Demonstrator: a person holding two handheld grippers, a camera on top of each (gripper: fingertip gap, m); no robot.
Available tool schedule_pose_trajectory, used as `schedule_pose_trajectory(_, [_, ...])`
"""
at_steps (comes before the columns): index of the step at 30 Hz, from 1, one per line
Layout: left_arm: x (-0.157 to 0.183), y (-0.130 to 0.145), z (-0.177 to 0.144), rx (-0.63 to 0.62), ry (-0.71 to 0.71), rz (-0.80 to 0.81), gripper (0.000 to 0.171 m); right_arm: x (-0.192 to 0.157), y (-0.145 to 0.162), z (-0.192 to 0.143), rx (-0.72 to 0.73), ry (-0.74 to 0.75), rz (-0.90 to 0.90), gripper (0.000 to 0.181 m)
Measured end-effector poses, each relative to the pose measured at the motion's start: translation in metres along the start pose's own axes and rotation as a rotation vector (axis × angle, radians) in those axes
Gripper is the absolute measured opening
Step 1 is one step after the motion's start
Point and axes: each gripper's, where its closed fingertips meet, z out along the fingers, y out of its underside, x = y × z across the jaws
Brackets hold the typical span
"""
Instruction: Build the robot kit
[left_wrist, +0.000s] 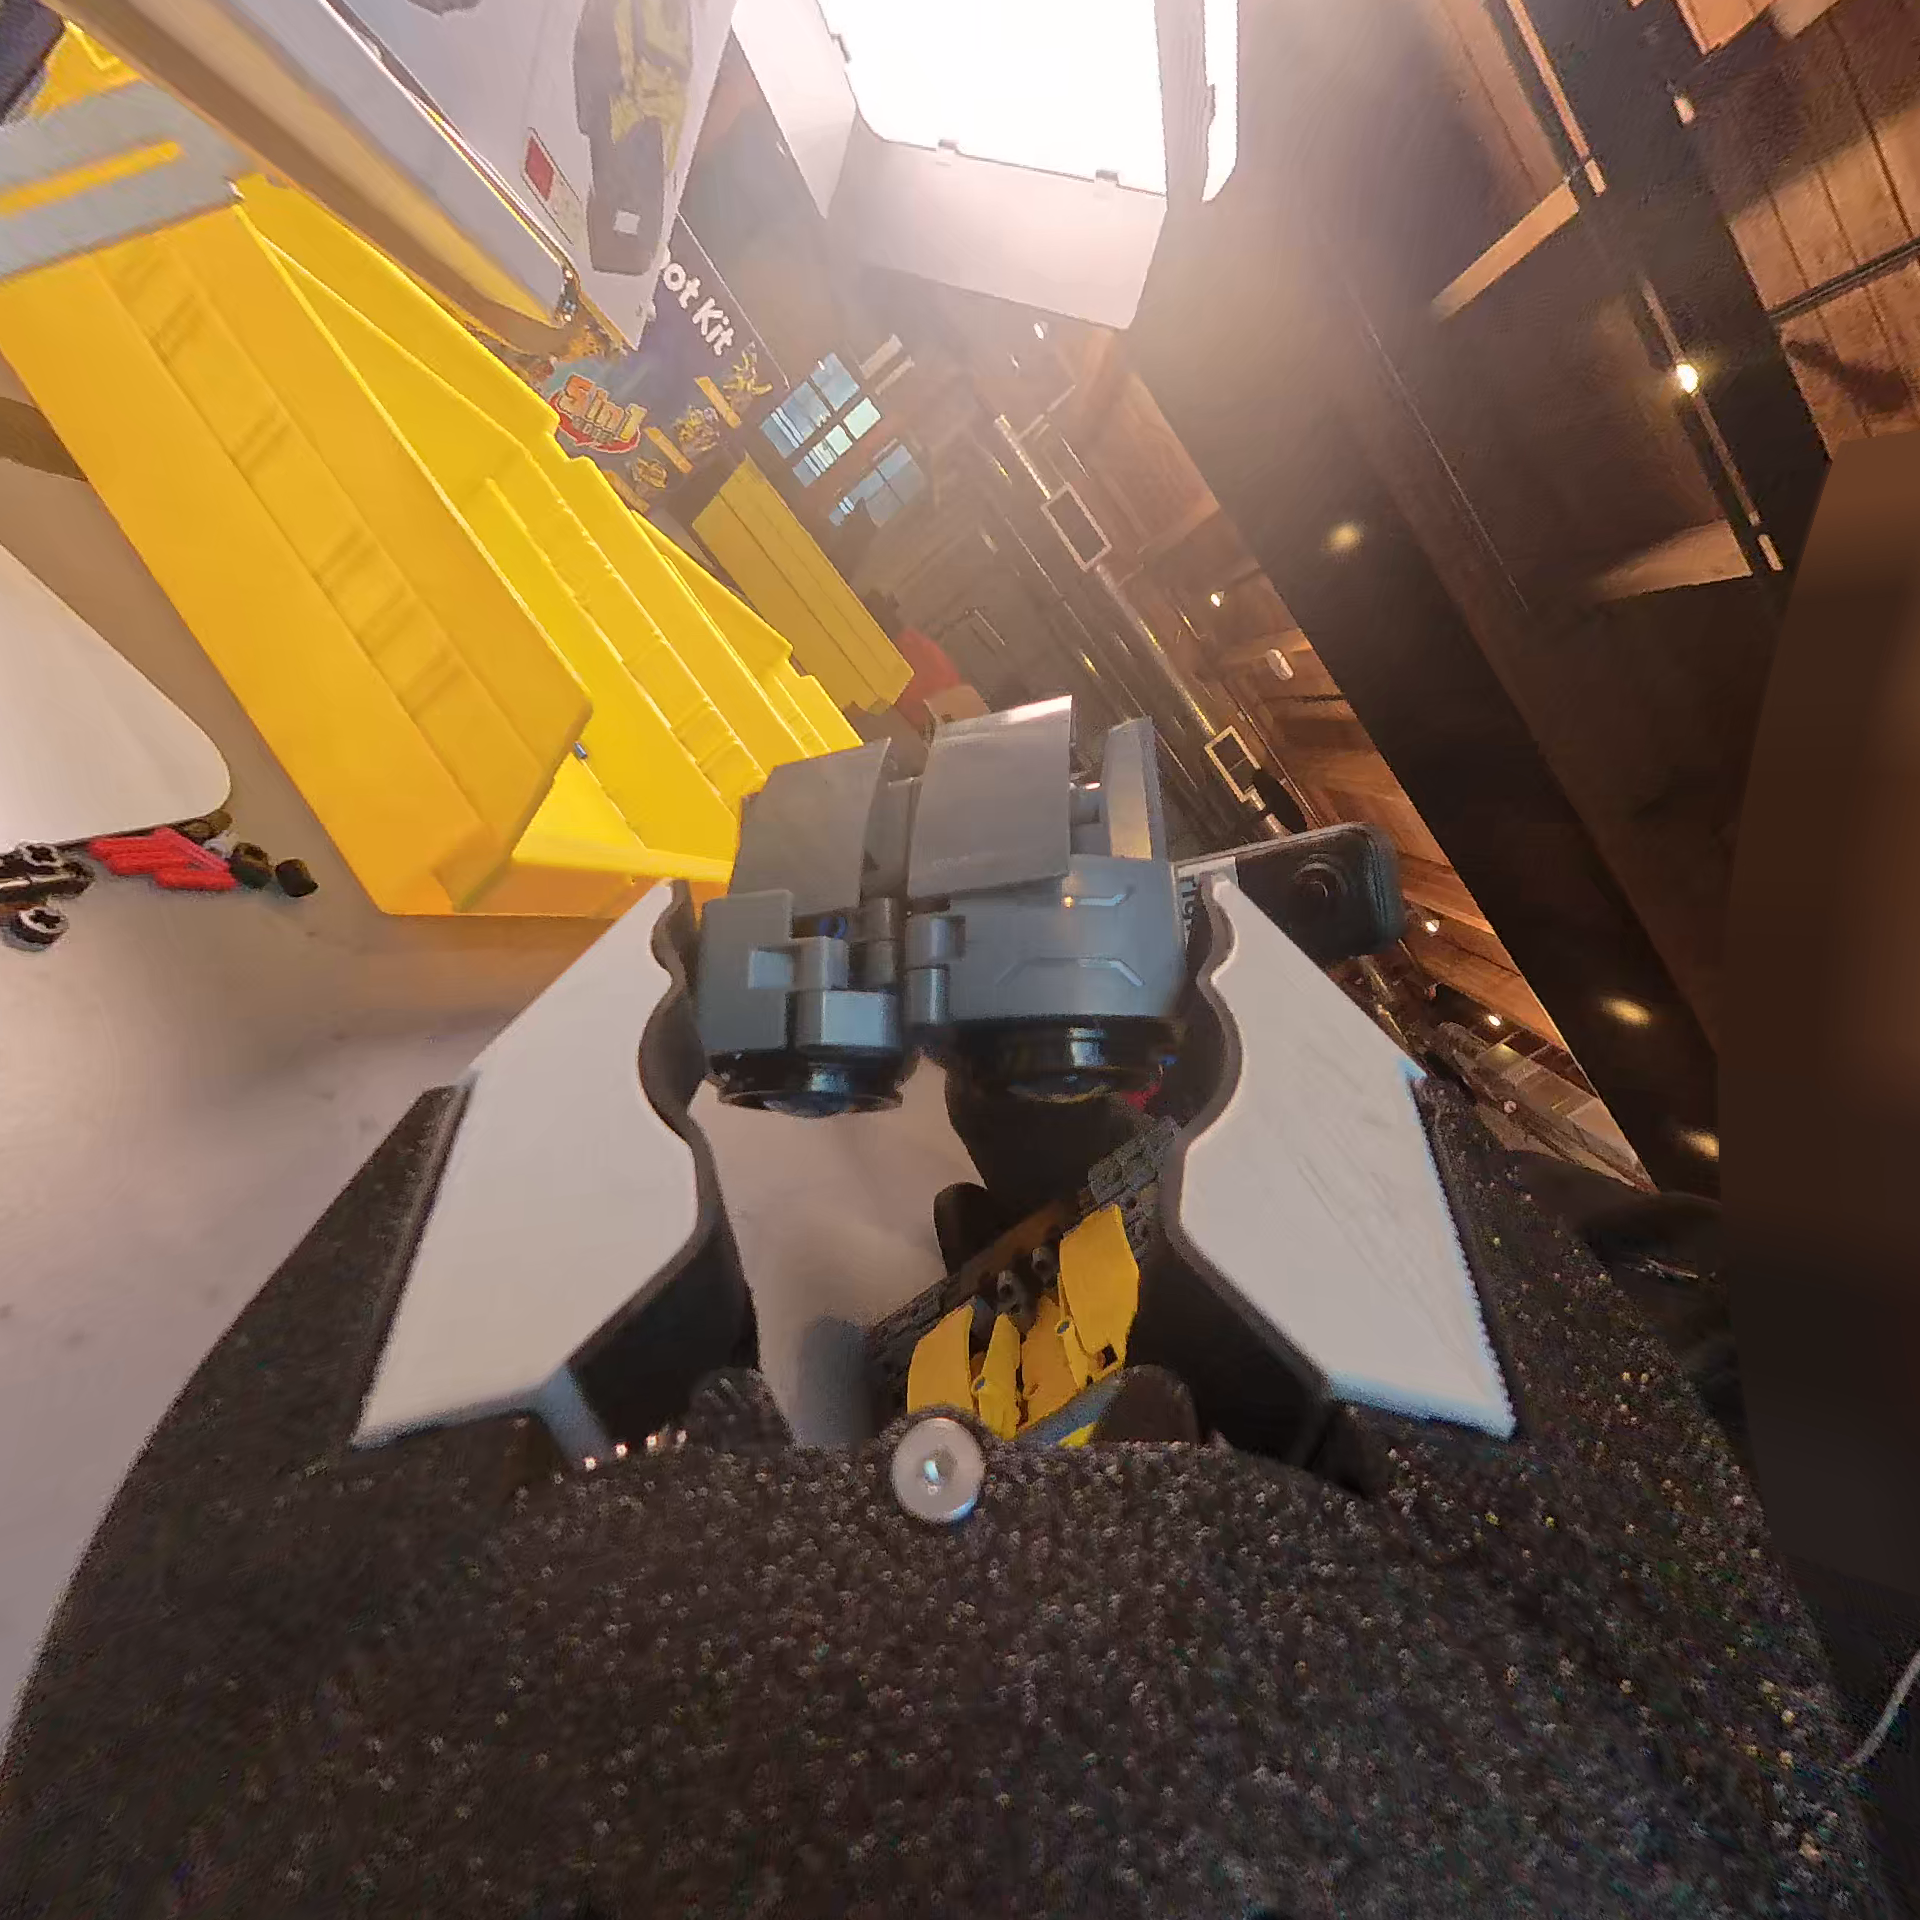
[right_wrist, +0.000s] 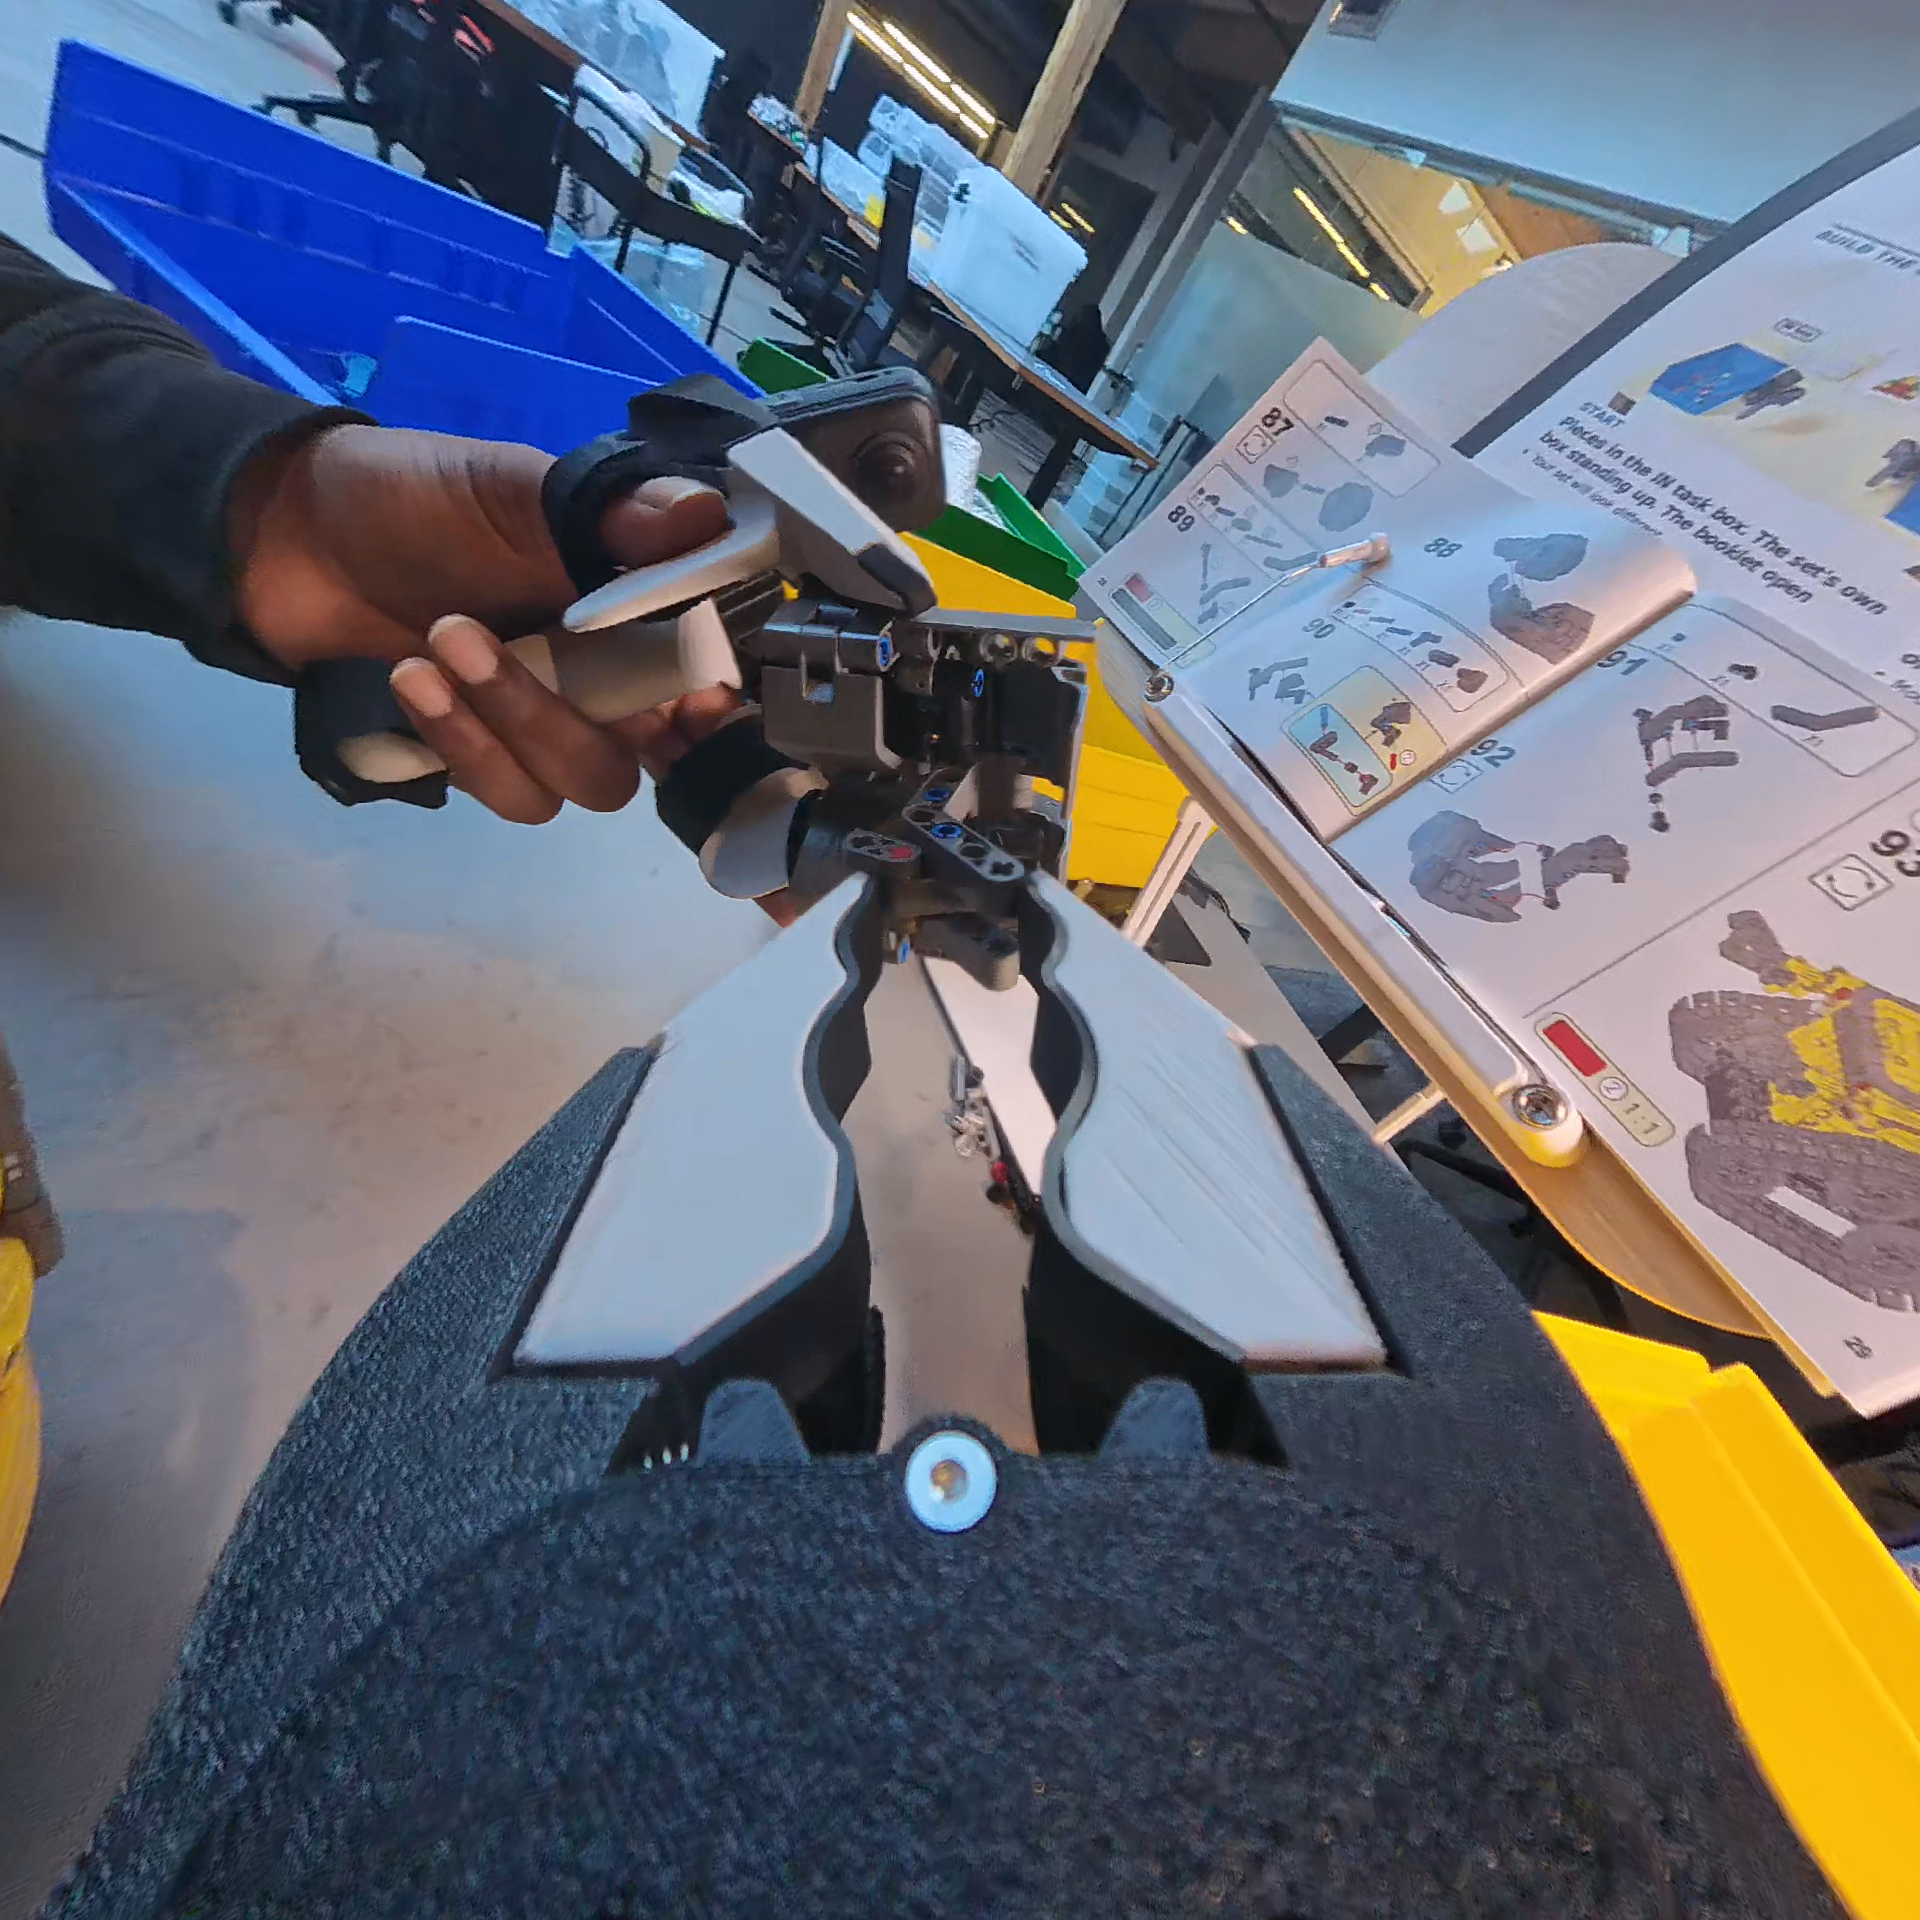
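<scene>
My left gripper (left_wrist: 940, 914) is shut on a grey brick-built assembly (left_wrist: 997, 831) with two black round parts on its underside, held up off the table. In the right wrist view, my right gripper (right_wrist: 943, 896) is shut on the lower end of the same assembly (right_wrist: 914, 707). A hand (right_wrist: 416, 561) holds the left gripper (right_wrist: 862, 717), which clamps the assembly's upper part. A yellow and grey tracked model (left_wrist: 1039, 1320) shows below, between the left fingers. The right gripper's camera (left_wrist: 1330, 894) peeks out behind the assembly.
Yellow bins (left_wrist: 343, 582) stand at the left, with small red and black pieces (left_wrist: 156, 862) on the white table (left_wrist: 208, 1091). An open instruction booklet (right_wrist: 1558, 748) sits on a tilted stand at the right. Blue (right_wrist: 312, 270), green (right_wrist: 997, 530) and yellow (right_wrist: 1766, 1558) bins surround it. Left and right tips are no more than a few centimetres apart.
</scene>
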Motion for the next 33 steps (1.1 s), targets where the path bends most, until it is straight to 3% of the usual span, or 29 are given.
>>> schedule_pose_trajectory(7, [-0.012,-0.019,-0.007,0.21,-0.055,-0.093,0.093,0.012,0.0,0.01,-0.057,0.176,-0.071,0.048])
schedule_pose_trajectory(13, [0.0,-0.011,0.006,0.243,-0.088,-0.048,0.093,0.025,-0.006,0.011,-0.068,0.308,-0.173,0.043])
schedule_pose_trajectory(18, [0.009,-0.012,0.01,0.17,-0.146,0.081,0.092,0.027,-0.012,0.005,-0.029,0.282,-0.124,0.041])
schedule_pose_trajectory(33, [0.012,-0.006,0.01,0.043,-0.118,0.114,0.092,0.011,-0.012,-0.004,0.027,0.035,-0.102,0.037])
